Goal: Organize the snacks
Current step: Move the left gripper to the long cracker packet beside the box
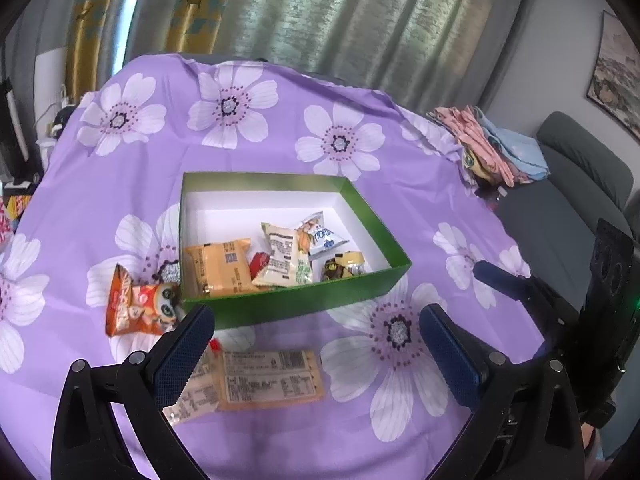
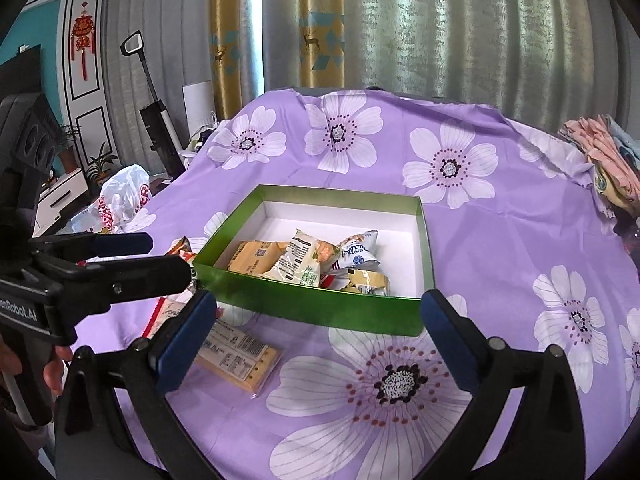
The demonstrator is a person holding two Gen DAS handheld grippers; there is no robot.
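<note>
A green box (image 1: 304, 300) with a white inside sits on the purple flowered cloth and holds several snack packets (image 1: 280, 256). It also shows in the right wrist view (image 2: 320, 312). An orange panda packet (image 1: 138, 308) lies left of the box. A flat tan packet (image 1: 268, 376) and a pale one lie in front of the box; the tan packet also shows in the right wrist view (image 2: 236, 356). My left gripper (image 1: 316, 344) is open and empty above the flat packet. My right gripper (image 2: 318, 340) is open and empty just before the box's front wall.
A pile of folded clothes (image 1: 496, 148) lies at the cloth's far right edge, beside a grey sofa (image 1: 576, 184). A white plastic bag (image 2: 120, 200) sits off the left edge. Curtains hang behind. The other gripper shows in each view (image 2: 120, 268).
</note>
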